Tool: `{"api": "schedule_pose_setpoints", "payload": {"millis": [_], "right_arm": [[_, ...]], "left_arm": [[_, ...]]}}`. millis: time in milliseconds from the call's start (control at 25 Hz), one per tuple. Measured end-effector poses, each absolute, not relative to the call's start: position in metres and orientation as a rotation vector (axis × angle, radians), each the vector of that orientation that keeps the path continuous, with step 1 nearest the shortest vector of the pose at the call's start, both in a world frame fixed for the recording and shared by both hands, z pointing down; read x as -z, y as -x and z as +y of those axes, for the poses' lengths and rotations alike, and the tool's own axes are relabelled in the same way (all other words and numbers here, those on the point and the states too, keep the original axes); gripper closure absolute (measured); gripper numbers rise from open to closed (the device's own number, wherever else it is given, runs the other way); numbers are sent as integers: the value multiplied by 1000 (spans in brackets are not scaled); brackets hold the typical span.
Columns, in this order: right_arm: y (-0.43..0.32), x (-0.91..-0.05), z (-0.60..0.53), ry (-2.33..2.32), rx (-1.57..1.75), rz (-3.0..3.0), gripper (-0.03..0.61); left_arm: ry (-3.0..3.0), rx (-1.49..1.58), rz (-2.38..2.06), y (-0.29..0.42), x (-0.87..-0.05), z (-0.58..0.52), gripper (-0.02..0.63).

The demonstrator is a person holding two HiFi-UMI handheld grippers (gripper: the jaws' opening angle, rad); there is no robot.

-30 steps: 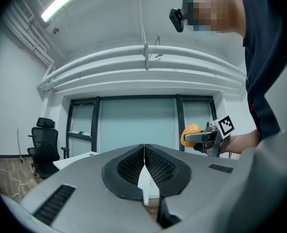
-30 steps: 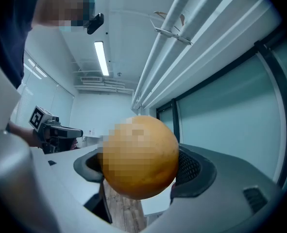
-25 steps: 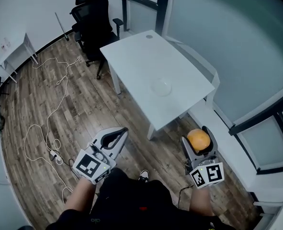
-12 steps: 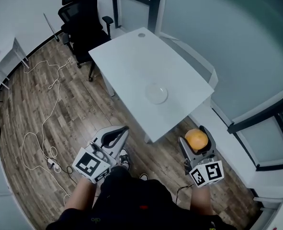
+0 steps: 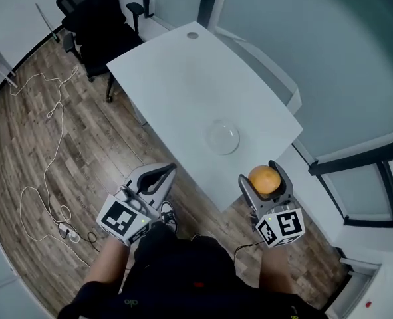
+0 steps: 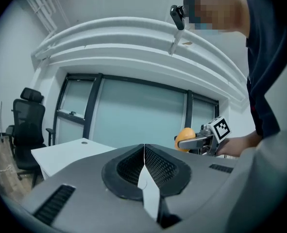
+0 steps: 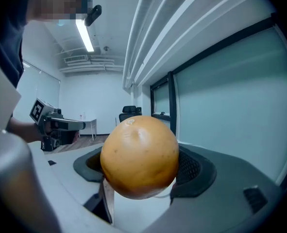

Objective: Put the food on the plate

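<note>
1. Head view looks down on the person's dark-clothed torso, with both forearms stretched forward and a gripper in each hand, each carrying its marker cube close to the body.
2. The left gripper [image 5: 163,173] is held low over the floor and points up and to the right toward the table. The left gripper view shows its two jaws pressed together along one seam with nothing between them.
3. The right gripper [image 5: 263,177] points forward. Its jaws clamp one round orange fruit with dimpled peel [image 5: 264,181], which fills the gap between the black ribbed pads in the right gripper view.
4. The fruit hangs in the air just off the near corner of the table, near the plate but not over it.
5. Count: two grippers, one orange fruit, one plate, one large table, one office chair.
6. One shoe [image 5: 167,211] shows on the floor just under the left gripper.
7. The white rectangular table [image 5: 176,78] stands at an angle, its near corner between the two grippers. Apart from a small round cap near its far corner, it holds only the plate.
8. The clear round glass plate [image 5: 223,137] sits on the table, close to the near end.
9. The wood-plank floor [image 5: 83,138] carries a loose white cable [image 5: 46,171] winding along the left side.
10. The black office chair [image 5: 96,25] stands beyond the table's far left edge.
11. A frosted glass wall with dark frames [image 5: 302,58] runs along the right side of the room.
</note>
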State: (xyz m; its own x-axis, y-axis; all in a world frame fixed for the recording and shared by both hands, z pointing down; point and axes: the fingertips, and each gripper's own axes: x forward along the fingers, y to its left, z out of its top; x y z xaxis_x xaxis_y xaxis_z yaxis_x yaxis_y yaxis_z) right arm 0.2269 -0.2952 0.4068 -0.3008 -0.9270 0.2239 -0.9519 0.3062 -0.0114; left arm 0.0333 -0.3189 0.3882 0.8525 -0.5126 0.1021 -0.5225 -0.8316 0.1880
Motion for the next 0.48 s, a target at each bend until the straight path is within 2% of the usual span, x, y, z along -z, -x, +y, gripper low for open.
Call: {"api": "schedule_pose_setpoints", "payload": {"millis": [160, 480], "right_arm": [[-225, -452, -345, -1717, -339, -2284, 196], [-238, -564, -430, -1590, -503, -2189, 196]], "left_arm": [[-2788, -5, -781, -17, -398, -356, 591], [-2746, -100, -831, -24, -441, -394, 591]]}}
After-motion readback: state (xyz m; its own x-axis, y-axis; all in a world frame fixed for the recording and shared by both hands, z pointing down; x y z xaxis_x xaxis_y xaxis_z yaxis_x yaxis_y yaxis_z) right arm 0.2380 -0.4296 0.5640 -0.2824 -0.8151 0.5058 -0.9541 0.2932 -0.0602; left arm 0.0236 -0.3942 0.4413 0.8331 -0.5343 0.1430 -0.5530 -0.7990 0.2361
